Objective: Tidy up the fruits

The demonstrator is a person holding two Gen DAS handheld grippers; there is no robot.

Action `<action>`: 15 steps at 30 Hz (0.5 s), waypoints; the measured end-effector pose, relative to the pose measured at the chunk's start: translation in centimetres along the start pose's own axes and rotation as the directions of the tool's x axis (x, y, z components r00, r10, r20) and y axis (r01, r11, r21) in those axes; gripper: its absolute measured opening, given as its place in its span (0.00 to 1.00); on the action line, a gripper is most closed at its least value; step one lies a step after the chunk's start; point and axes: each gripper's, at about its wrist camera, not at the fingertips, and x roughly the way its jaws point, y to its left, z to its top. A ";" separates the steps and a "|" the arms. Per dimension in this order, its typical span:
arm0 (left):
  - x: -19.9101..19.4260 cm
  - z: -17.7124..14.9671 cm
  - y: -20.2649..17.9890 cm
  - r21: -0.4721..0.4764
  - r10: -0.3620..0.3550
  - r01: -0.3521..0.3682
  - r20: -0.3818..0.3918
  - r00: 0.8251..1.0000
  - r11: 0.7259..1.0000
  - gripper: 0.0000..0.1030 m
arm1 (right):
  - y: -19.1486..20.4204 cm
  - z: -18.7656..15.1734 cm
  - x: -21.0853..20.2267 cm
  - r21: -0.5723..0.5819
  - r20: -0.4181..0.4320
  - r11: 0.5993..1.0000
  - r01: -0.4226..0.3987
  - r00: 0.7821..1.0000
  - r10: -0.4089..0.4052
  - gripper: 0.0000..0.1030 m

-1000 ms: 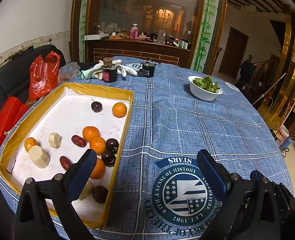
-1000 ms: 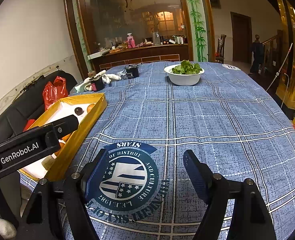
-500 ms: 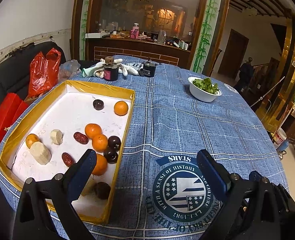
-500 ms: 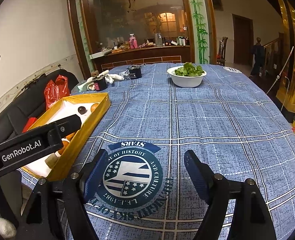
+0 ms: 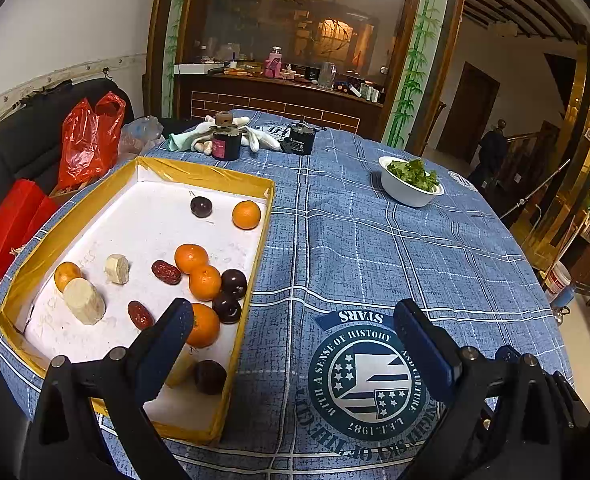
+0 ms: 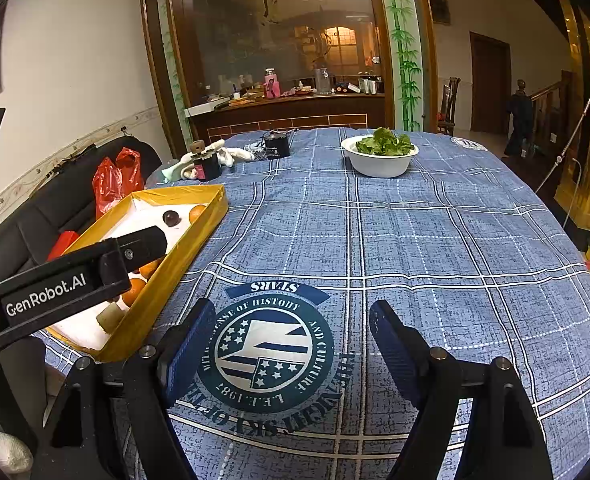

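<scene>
My left gripper (image 5: 293,344) hangs released and empty at the lower centre of its frame, above the near right wall of the yellow tray (image 5: 255,276) in the left half, where the oranges (image 5: 204,282), dark plums (image 5: 233,283), red dates (image 5: 166,272) and pale chunks (image 5: 84,301) lie mixed and partly touching. My right gripper (image 6: 291,340), likewise released and empty, hovers over the round emblem (image 6: 265,350) on the blue desk (image 6: 435,240), well apart from the tray. Risk, as I judge it: the clustered fruits are round, so a descending finger could clip the tray wall or nudge a neighbour and set it rolling, or bruise a plum.
</scene>
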 end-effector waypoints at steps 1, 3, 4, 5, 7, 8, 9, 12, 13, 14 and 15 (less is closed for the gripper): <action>0.0 0.0 0.0 0.000 0.001 -0.001 -0.001 1.000 1.000 0.97 | 0.0 0.0 0.0 0.001 -0.002 1.000 -0.001 1.000 0.001 0.81; 0.1 -0.1 0.0 -0.001 0.002 -0.002 -0.004 1.000 1.000 0.97 | 0.0 0.0 0.1 0.003 -0.005 1.000 -0.002 1.000 0.002 0.82; 0.2 -0.1 0.0 -0.002 0.002 -0.002 -0.004 1.000 1.000 0.97 | 0.0 0.0 0.1 0.005 -0.005 1.000 -0.002 1.000 0.002 0.82; 0.2 -0.1 0.0 -0.002 0.004 -0.004 -0.005 1.000 1.000 0.97 | -0.1 0.0 0.2 0.007 -0.006 1.000 -0.003 1.000 0.003 0.82; 0.2 0.0 0.1 0.000 0.010 -0.010 -0.004 1.000 1.000 0.97 | -0.1 0.0 0.2 0.008 -0.007 1.000 -0.006 1.000 0.006 0.82; 0.1 0.1 0.2 0.000 0.013 -0.013 -0.001 1.000 1.000 0.97 | -0.1 0.0 0.3 0.008 -0.008 1.000 -0.008 1.000 0.008 0.82; 0.0 0.3 0.3 0.003 0.018 -0.018 0.004 1.000 1.000 0.97 | -0.1 0.1 0.4 0.006 -0.010 1.000 -0.009 1.000 0.009 0.82; -0.8 0.7 0.6 0.035 0.077 -0.078 0.034 0.996 0.996 0.97 | 0.0 0.6 0.9 0.003 -0.020 1.000 -0.020 1.000 0.020 0.82; -1.0 0.7 0.9 0.042 0.110 -0.112 0.047 0.993 0.993 0.97 | 0.1 0.9 1.1 0.005 -0.022 1.000 -0.031 0.999 0.031 0.82; -1.1 0.8 1.3 0.043 0.137 -0.139 0.050 0.989 0.989 0.97 | 0.2 1.3 1.3 0.008 -0.024 0.999 -0.047 0.999 0.047 0.82; -1.1 0.9 1.7 0.040 0.153 -0.155 0.047 0.987 0.987 0.97 | 0.4 1.8 1.5 0.010 -0.024 0.998 -0.065 0.998 0.065 0.82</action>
